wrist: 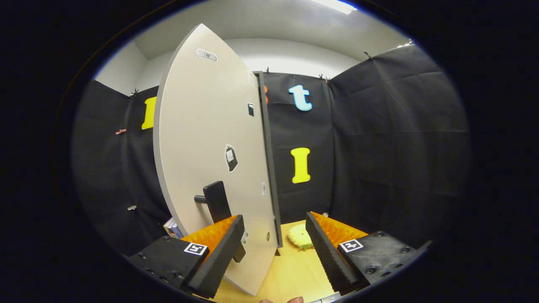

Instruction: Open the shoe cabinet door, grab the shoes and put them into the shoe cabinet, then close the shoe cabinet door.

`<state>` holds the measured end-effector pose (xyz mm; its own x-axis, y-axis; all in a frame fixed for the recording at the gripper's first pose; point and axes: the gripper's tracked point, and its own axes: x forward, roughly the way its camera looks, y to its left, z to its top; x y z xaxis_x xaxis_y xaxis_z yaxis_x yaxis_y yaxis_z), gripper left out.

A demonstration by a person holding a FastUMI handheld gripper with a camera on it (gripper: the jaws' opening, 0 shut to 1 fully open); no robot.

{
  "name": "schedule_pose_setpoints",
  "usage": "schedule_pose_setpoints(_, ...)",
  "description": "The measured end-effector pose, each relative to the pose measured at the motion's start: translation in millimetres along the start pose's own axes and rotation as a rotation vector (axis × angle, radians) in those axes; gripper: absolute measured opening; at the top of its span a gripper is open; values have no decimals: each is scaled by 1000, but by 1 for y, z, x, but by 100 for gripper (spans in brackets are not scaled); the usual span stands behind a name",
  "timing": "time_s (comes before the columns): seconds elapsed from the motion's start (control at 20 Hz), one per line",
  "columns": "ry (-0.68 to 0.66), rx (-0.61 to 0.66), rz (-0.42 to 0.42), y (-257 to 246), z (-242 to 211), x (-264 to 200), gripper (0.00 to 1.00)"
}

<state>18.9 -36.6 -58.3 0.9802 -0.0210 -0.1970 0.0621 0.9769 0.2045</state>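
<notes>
The shoe cabinet door (pixel 202 139) is a pale grey panel swung out towards me, with its dark edge (pixel 269 168) running down just ahead of my fingers. A black lever handle (pixel 217 201) sits low on the panel, right above my left finger (pixel 219 252). My gripper (pixel 273 219) is open; the door's lower corner reaches in between the fingers, touching neither. A fluffy yellow shoe (pixel 300 236) lies on the wooden floor (pixel 290 269) beyond the door's edge, close to my right finger (pixel 326 248). The cabinet's inside is hidden behind the door.
Black cloth walls close the booth on all sides. A small white and blue object (pixel 172 227) lies low behind the door on the left. Fingertips of a hand (pixel 282 300) show at the near edge of the floor.
</notes>
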Motion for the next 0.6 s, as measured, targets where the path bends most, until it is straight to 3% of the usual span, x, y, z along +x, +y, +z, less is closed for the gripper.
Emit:
schedule_pose_setpoints(0.35, 11, -38, 183, 101, -4, 32, 98)
schedule_pose_setpoints(0.6, 9, -42, 203, 111, -7, 43, 98)
